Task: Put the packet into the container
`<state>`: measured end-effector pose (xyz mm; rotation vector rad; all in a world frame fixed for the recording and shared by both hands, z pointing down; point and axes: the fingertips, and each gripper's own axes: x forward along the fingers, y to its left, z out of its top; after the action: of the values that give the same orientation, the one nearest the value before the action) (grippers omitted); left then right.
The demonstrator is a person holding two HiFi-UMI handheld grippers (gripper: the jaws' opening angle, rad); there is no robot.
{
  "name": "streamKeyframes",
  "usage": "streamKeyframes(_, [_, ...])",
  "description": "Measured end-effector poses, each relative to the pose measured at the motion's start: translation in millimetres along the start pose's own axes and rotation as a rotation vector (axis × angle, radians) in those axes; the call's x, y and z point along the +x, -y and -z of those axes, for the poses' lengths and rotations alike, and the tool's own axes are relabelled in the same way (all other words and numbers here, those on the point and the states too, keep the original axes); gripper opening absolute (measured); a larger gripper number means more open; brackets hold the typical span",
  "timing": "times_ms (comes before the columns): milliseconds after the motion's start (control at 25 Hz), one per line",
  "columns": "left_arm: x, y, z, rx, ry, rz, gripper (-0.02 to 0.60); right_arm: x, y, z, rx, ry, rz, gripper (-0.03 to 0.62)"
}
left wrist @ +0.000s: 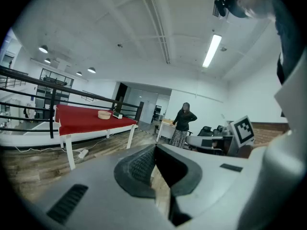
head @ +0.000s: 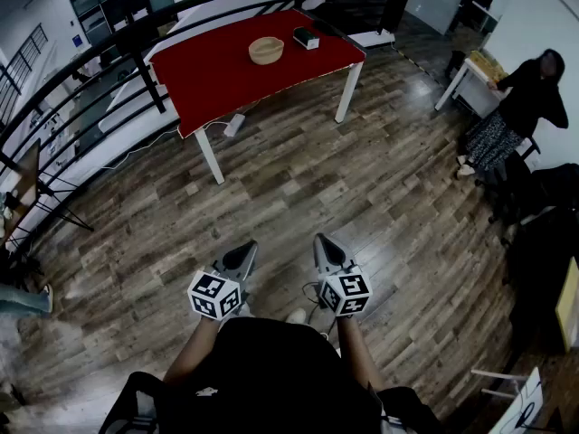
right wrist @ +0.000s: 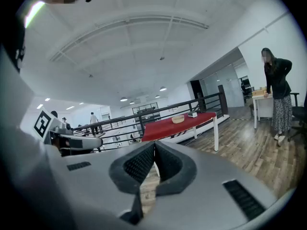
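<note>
Item 1. Left gripper (head: 245,248), grey, two-jawed, held low in front of the person and pointed a little downward. Its black ribbed pads (left wrist: 140,167) were pressed together at the tips with nothing between them. White marker cube (head: 215,295) at its rear.

Item 2. Right gripper (head: 327,241), same make, just beside the left one and roughly parallel to it. Its pads (right wrist: 138,165) were likewise closed tip to tip and empty. Marker cube (head: 346,291) at its rear.

Item 3. Small dark packet with a pale face (head: 306,38), lying on the table top near a far corner, close beside the container but outside it. Well apart from both grippers.

Item 4. Round tan woven container (head: 266,51), upright on the same table top; what was inside could not be made out.

Item 5. Rectangular red-topped table with white legs (head: 217,75), standing across the room from the grippers.

Item 6. Brown wood-plank floor (head: 362,179), open between grippers and table.

Item 7. White power strip (head: 233,125) with a cable, on the floor under the table.

Item 8. Black metal railing (head: 109,57), curving behind the table.

Item 9. Person in dark clothes (head: 520,107), standing at a white side table (head: 466,80) to the right.
</note>
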<state>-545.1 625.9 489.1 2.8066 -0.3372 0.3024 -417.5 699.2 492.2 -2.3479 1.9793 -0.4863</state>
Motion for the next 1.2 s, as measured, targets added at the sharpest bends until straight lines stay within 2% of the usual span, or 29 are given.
streamKeyframes(320, [17,40,13,0.000,-0.002,-0.021,0.009,-30,34,4,-0.015,0.003,-0.033,0.021])
streamKeyframes(520, [27,62,25,0.062,-0.047,-0.008,0.009,-39,49,9,-0.002,-0.014,-0.029,0.021])
streamKeyframes(640, [34,64,21,0.054,-0.041,-0.002,0.009,-37,54,12,-0.002,-0.022,-0.028,0.021])
streamKeyframes(960, [63,42,11,0.036,-0.038,-0.016,0.009,-9,72,7,-0.006,-0.034,-0.033,0.021])
streamKeyframes(1200, [101,5,-1,0.046,-0.052,-0.021,0.009,41,92,-3,-0.003,-0.041,-0.034,0.021])
